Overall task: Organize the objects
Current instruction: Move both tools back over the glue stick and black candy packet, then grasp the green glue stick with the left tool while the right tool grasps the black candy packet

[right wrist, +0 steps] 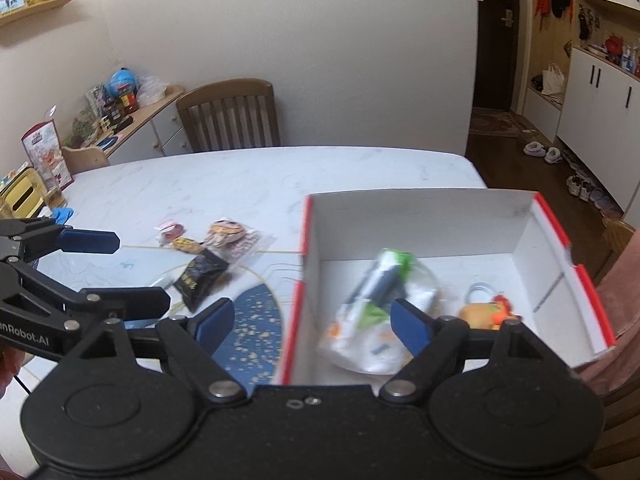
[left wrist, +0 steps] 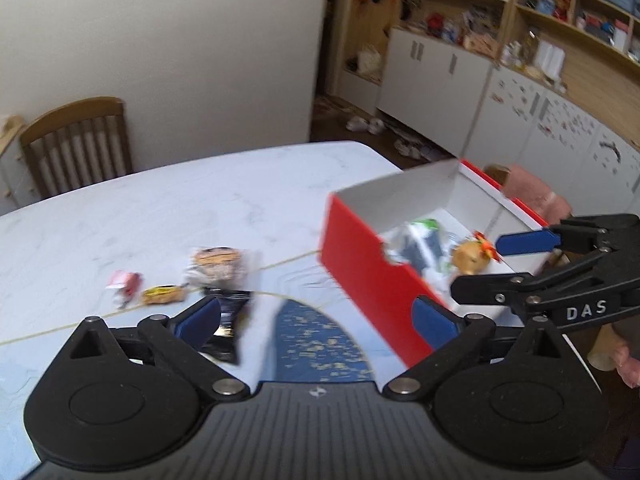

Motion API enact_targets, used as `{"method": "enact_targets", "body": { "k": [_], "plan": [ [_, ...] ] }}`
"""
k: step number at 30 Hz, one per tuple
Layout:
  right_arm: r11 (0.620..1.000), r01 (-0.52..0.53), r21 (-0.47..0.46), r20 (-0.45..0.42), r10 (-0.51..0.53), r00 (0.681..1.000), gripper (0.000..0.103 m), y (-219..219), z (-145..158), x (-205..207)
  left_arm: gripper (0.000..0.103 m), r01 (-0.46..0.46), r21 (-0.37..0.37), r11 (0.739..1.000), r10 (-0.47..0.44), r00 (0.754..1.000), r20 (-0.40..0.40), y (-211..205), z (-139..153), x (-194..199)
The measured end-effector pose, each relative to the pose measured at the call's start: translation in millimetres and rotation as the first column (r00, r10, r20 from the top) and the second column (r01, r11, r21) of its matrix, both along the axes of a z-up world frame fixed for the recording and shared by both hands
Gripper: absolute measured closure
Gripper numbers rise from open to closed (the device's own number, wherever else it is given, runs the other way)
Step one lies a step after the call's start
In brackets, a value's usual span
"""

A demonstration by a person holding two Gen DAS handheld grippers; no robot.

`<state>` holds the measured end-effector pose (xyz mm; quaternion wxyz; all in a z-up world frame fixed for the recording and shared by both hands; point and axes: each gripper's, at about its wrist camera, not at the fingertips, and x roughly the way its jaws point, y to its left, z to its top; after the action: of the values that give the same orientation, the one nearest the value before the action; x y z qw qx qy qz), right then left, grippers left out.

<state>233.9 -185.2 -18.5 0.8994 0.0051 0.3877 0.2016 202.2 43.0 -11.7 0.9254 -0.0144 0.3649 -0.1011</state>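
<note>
Red box (right wrist: 440, 232) on bench (right wrist: 240, 184) w/ clear pouch (right wrist: 376, 320) & orange toy (right wrist: 480, 316) inside; black packet (right wrist: 202, 276), snack packs (right wrist: 230, 236) lie left. My left hand-held gripper (left wrist: 316, 316) & right hand-held gripper (right wrist: 308, 316) both spread wide, holding nothing.

The table (right wrist: 280, 176) looks like smooth, marbled stone; the box (right wrist: 420, 224) matt cardboard; the dark packet (right wrist: 200, 278) glossy foil, perhaps; the chair (right wrist: 230, 116) varnished wood.
</note>
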Motion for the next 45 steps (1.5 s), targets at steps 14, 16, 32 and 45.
{"method": "enact_targets", "body": {
  "k": [14, 16, 32, 45],
  "plan": [
    [0.998, -0.056, -0.027, 0.005, 0.056, 0.998, 0.017, 90.9, 1.4, 10.0, 0.001, -0.042, 0.056, 0.998, 0.043, 0.999, -0.012, 84.5, -28.8, -20.2],
    [0.998, -0.058, -0.03, -0.005, 0.058, 0.998, 0.017, 104.8, -1.5, 15.3, 0.001, -0.06, 0.077, 0.995, 0.061, 0.998, -0.012, 92.0, -34.4, -20.6],
    [0.997, 0.009, -0.072, -0.121, -0.017, 0.993, 0.017, 169.0, -51.4, 55.0, 0.001, -0.116, 0.114, 0.987, 0.125, 0.99, -0.069, 134.0, -92.5, -3.9],
    [0.992, 0.072, -0.108, -0.194, -0.092, 0.977, 0.017, 195.2, -89.4, 90.8, 0.002, -0.111, 0.092, 0.99, 0.12, 0.989, -0.092, 135.8, -117.8, 16.8]
  ]
}}
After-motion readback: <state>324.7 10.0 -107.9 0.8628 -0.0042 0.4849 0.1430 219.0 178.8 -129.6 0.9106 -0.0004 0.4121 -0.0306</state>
